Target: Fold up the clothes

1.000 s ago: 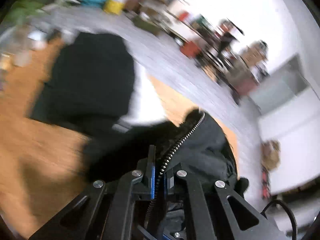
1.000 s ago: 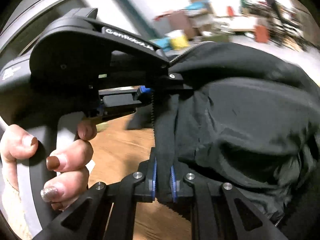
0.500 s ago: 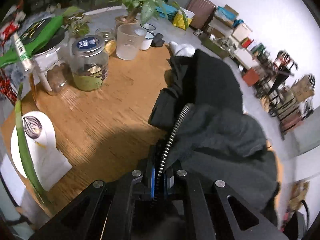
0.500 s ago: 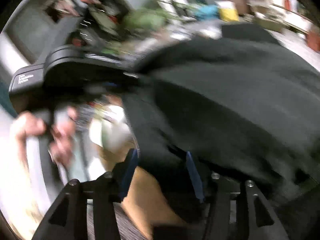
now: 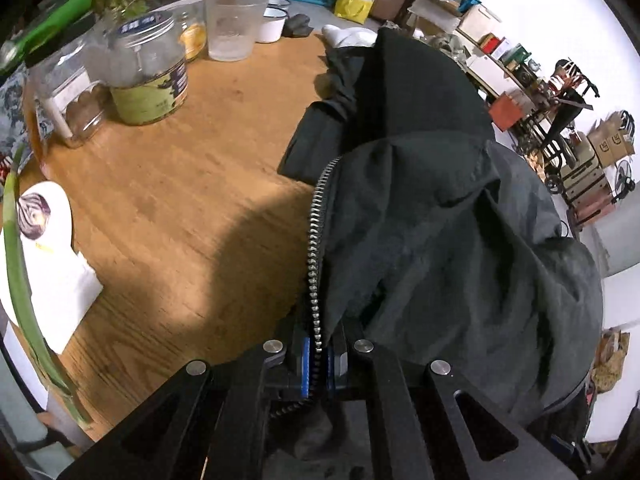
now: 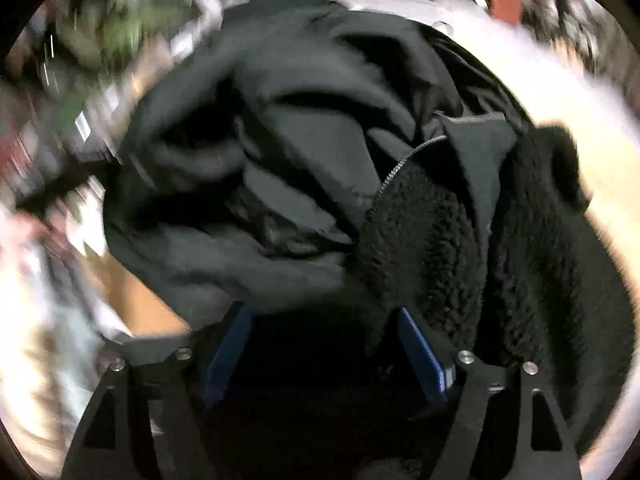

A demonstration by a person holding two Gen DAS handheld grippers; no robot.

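A black zip jacket [image 5: 440,220] with fleece lining lies heaped on the round wooden table [image 5: 172,200]. My left gripper [image 5: 318,360] is shut on the jacket's zipper edge [image 5: 316,248], low over the table. In the blurred right wrist view the same jacket [image 6: 300,184] fills the frame, its fleece lining [image 6: 440,248] turned outward. My right gripper [image 6: 324,340] points down at it with its jaws opening wide. The blue pads [image 6: 422,352] stand apart and dark cloth lies loose under and between them, not pressed.
Glass and plastic jars [image 5: 148,76], a clear cup [image 5: 234,26] and a potted plant stand at the table's far left. A white paper bag [image 5: 48,264] lies at the left edge. A white cloth [image 5: 348,36] lies beyond the jacket. Cluttered shelves [image 5: 520,80] fill the room behind.
My right gripper went from shut on the jacket's edge to wide open, letting the cloth drop. My left gripper, still shut on the zipper edge, came down toward the table.
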